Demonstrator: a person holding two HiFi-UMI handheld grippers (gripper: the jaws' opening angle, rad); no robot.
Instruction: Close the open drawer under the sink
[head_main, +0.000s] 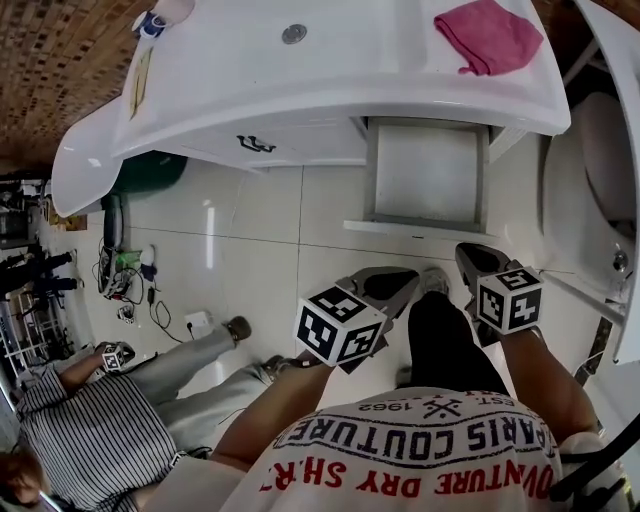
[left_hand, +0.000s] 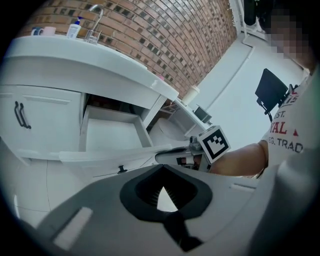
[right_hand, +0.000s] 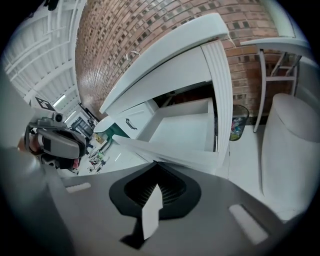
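Observation:
The white drawer (head_main: 425, 172) under the sink stands pulled out, its inside bare and its front panel (head_main: 418, 228) towards me. My left gripper (head_main: 388, 286) hangs shut and empty just short of the panel's left part. To its right my right gripper (head_main: 474, 262) is also shut, close to the panel's right end. In the left gripper view the shut tips (left_hand: 161, 167) point at the drawer front (left_hand: 100, 155) and its small dark knob (left_hand: 120, 170). The right gripper view shows that gripper's tips (right_hand: 157, 164) just below the front's top edge (right_hand: 165, 154); I cannot tell whether they touch.
A pink cloth (head_main: 488, 35) lies on the sink counter (head_main: 330, 75). A cupboard door with a black handle (head_main: 255, 145) is left of the drawer. A white toilet (right_hand: 292, 145) and a bin (right_hand: 239, 120) stand at the right. A person (head_main: 90, 420) sits on the floor lower left, near cables (head_main: 125, 285).

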